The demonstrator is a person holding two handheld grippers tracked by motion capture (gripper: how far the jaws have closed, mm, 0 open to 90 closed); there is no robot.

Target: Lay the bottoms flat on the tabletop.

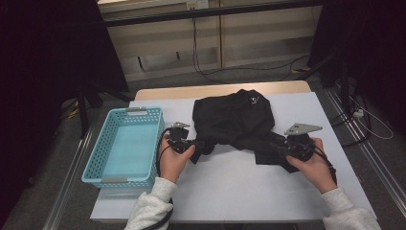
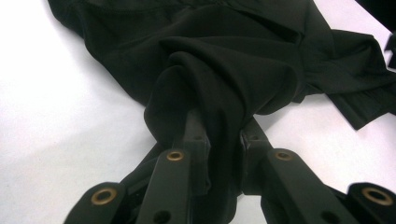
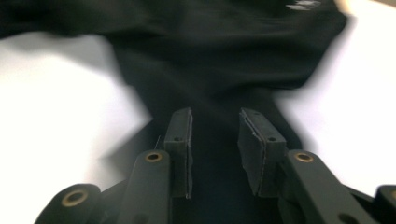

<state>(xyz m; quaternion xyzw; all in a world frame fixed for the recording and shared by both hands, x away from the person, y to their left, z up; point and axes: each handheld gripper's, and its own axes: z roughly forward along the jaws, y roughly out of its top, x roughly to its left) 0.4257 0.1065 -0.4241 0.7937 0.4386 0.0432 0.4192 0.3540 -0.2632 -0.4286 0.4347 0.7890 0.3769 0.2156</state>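
My left hand-held gripper (image 2: 219, 135) is pinching a bunched fold of the black garment (image 2: 224, 60): in the left gripper view the cloth is gathered into a thick roll that runs down between the two black jaws, and both pads press against it. From the high view this left hand-held gripper (image 1: 191, 143) sits at the garment's (image 1: 234, 120) near-left corner, with my left hand (image 1: 173, 158) wrapped around its body and the cable looping down beside my pale sleeve (image 1: 151, 206).

My right hand-held gripper (image 3: 215, 135) has its jaws spread. In the blurred right gripper view, a gap shows between each pad and the dark cloth that lies under and ahead of them, so nothing is clamped. In the high view the right hand-held gripper (image 1: 277, 149) rests at the garment's near-right corner, with its grey three-cornered plate (image 1: 302, 128) on top and my right hand (image 1: 313, 163) behind it.

The garment lies crumpled in the middle of the white counter (image 1: 230, 191), its bulk heaped toward the far side and two flaps trailing toward me, one at each gripper. A small white mark (image 1: 253, 99) shows near its far edge.

To the left of the garment, just beside my left hand, stands a light blue perforated plastic basket (image 1: 95, 163). Beyond the counter's far edge I see a grey floor with black cables (image 1: 201, 67).
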